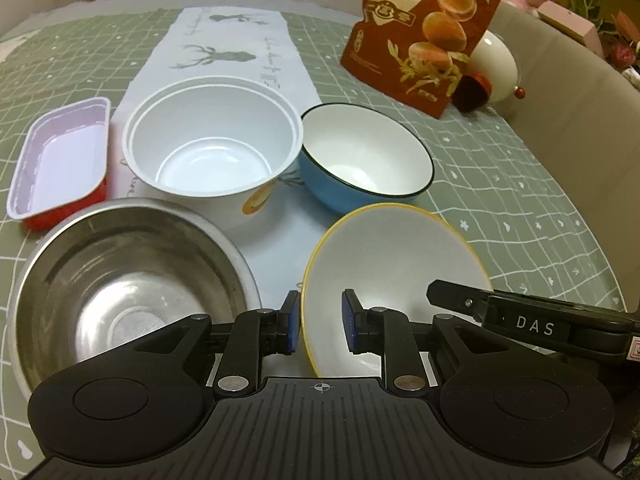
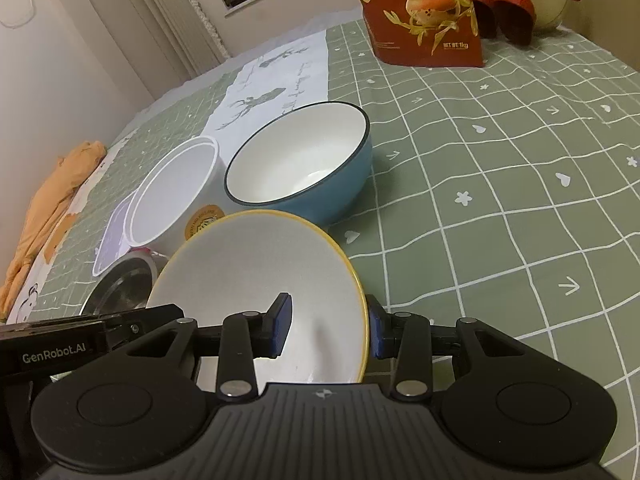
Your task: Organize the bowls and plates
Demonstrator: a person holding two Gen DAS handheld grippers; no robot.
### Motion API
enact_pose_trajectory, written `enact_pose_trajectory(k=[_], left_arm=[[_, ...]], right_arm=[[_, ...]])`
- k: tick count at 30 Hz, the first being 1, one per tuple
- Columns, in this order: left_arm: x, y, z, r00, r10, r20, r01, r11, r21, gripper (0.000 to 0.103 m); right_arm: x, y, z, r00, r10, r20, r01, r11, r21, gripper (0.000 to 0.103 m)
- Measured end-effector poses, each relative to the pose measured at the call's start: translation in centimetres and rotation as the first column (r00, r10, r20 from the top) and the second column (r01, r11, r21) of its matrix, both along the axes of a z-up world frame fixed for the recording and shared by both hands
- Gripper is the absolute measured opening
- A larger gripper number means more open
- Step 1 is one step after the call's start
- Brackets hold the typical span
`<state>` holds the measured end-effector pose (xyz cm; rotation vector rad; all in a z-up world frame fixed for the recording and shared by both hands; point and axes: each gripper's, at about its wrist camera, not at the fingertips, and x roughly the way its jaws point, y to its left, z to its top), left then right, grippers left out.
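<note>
A white bowl with a yellow rim (image 1: pixel 396 256) (image 2: pixel 256 264) hangs tilted just above the table, carried by both grippers. My left gripper (image 1: pixel 320 322) straddles its left rim, one blue pad outside and one inside, shut on the wall. My right gripper (image 2: pixel 328 328) clamps the opposite rim the same way. Behind it stand a blue bowl with a white inside (image 1: pixel 360 152) (image 2: pixel 296 160) and a white plastic tub (image 1: pixel 212 136) (image 2: pixel 172 192). A steel bowl (image 1: pixel 120 280) (image 2: pixel 120 284) sits at the near left, beside my left gripper.
A red tray with a pale lining (image 1: pixel 60 160) lies left of the tub. A quail-egg bag (image 1: pixel 424 28) (image 2: pixel 424 12) and a white egg-shaped ornament (image 1: pixel 496 68) stand at the back. An orange cloth (image 2: pixel 52 200) lies at the table's far left edge. Green checked cloth stretches to the right.
</note>
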<state>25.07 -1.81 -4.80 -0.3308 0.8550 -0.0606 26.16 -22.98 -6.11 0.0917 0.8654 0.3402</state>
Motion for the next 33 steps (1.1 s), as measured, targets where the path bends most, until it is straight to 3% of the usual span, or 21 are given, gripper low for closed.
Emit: enact_pose_trajectory(k=[4,5,11,15,21,25,30,33], left_arm=[[0.0,-0.1,-0.1,1.000,-0.010,-0.002,0.010,1.000,0.000,0.024],[0.0,-0.1,-0.1,0.999,-0.002,0.037,0.003,1.000,-0.025,0.023],[-0.4,1.7,0.7,0.997,0.036,0.071,-0.033,0.998,-0.045,0.023],[0.3,3.6,1.8,0.990,0.087,0.112,-0.079,0.994,-0.075,0.023],[4.4,4.1,2.0,0.995,0.051,0.088,-0.039,0.990,-0.134,0.023],[7.4,3.7,1.0,0.999,0.003,0.034,0.004,0.978,-0.210,0.023],[10.2,3.8,-0.2,1.000,0.019,-0.007,-0.020,0.986,-0.168,0.022],[11.1,4.4,0.1,0.996,0.081,0.031,-0.077,0.992,-0.099,0.021]], right_arm=[[0.0,0.0,-0.5,1.000,0.001,-0.008,-0.001,1.000,-0.012,0.039],[0.0,0.0,-0.5,1.000,0.001,-0.006,-0.002,1.000,-0.015,0.039],[0.2,-0.2,-0.2,1.000,0.015,-0.011,-0.015,1.000,-0.004,0.039],[0.2,-0.8,1.2,0.999,-0.020,0.039,0.021,0.999,-0.029,0.040],[0.7,-0.8,3.2,0.994,-0.041,0.102,0.050,0.995,-0.087,0.041],[2.0,-1.3,3.9,0.995,-0.062,0.074,0.067,0.996,-0.061,0.042],[3.7,-1.2,4.0,0.995,-0.079,0.067,0.084,0.993,-0.081,0.042],[4.9,-0.7,4.0,0.995,-0.073,0.066,0.078,0.993,-0.087,0.043]])
